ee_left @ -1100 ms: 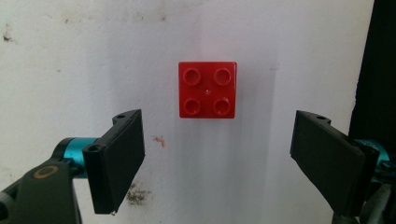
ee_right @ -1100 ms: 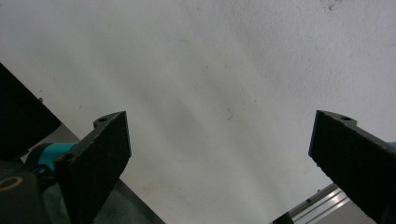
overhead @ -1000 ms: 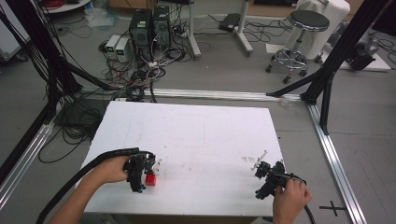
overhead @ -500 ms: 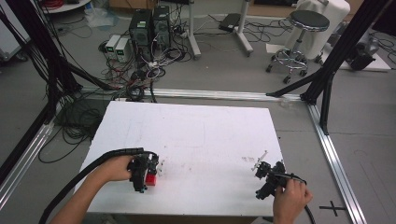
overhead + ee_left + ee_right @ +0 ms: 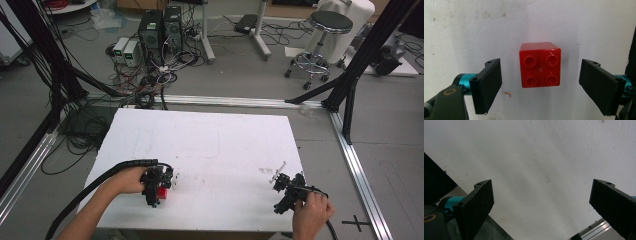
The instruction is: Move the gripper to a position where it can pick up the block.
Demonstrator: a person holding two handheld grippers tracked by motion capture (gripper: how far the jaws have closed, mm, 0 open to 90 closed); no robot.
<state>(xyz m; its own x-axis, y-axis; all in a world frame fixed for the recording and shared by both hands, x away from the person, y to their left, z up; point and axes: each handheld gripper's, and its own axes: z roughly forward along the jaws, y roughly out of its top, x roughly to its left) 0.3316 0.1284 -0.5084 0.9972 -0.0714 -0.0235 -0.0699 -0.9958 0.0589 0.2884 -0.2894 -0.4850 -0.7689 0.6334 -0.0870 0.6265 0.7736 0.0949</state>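
your left gripper (image 5: pixel 161 189) sits near the front left of the white rectangular bench (image 5: pixel 215 140), held in your left hand (image 5: pixel 125 179) with its black corrugated cable (image 5: pixel 90 190) curving back along your forearm. its fingers (image 5: pixel 487 83) stand wide apart, one on each side of the small red plastic building brick with four round studs (image 5: pixel 540 64). in the left gripper view the brick rests flat on the bench, studs facing the camera, roughly midway between the two black pads, with a clear gap of white surface on either side, so neither finger touches it. in the high view the same brick (image 5: pixel 163 193) shows as a patch of red just under the gripper's tip, close to the front edge of the bench.

your right gripper (image 5: pixel 280 181) lies near the front right corner of the bench, well apart from the brick, with your right hand (image 5: pixel 311 215) gripping its rear end. its fingers (image 5: pixel 477 201) are also spread wide, and between them in the right gripper view you see bare white bench with a few faint marks, and the bench edge cutting across the lower corner.

beyond the bench, on the grey floor, stand two black computer towers (image 5: pixel 161 27) amid tangled cables, and a round black stool on a chrome base (image 5: pixel 320 37).
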